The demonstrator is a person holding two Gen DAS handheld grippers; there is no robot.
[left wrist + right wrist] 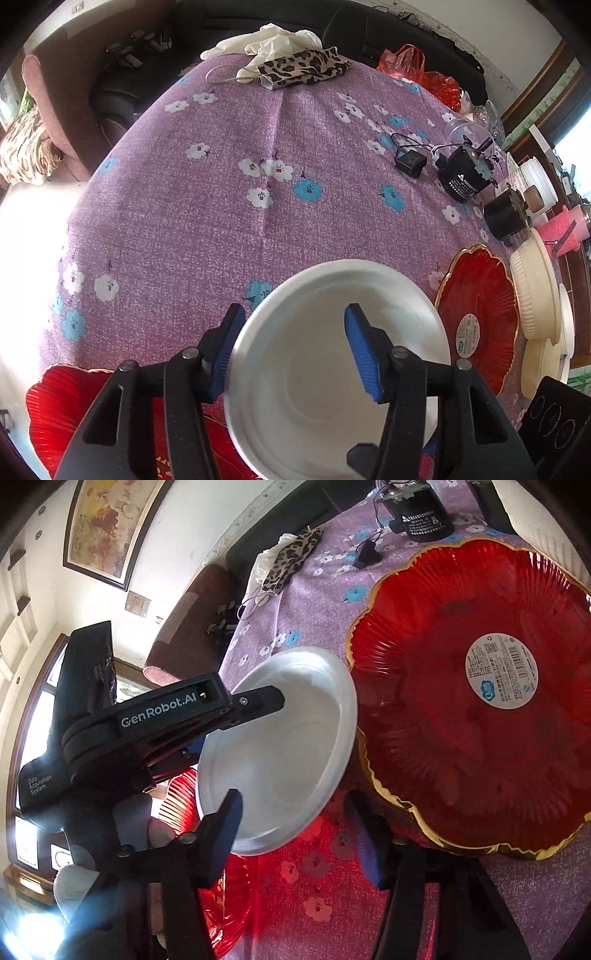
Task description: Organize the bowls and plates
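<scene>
Beyond left hand-held gripper [293,354]: desk [221,206], purple floral cloth | white bowl [332,369] rim between half-apart fingers, grip unclear | right hand-held gripper [297,840] half apart, empty, beside red plate [472,701]

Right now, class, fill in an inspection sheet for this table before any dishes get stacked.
Surface: purple floral tablecloth, creased down the middle.
Job's things: white bowl beside a labelled red plate; second red plate on its other side; cream dishes at the right edge.
Clutter: leopard-print mask, white gloves, black cylinder.
Grippers: left claw open, straddling the bowl's rim; right claw open, at the second red plate.
Cables: thin wire to a black adapter.
Surroundings: framed picture on the wall.
</scene>
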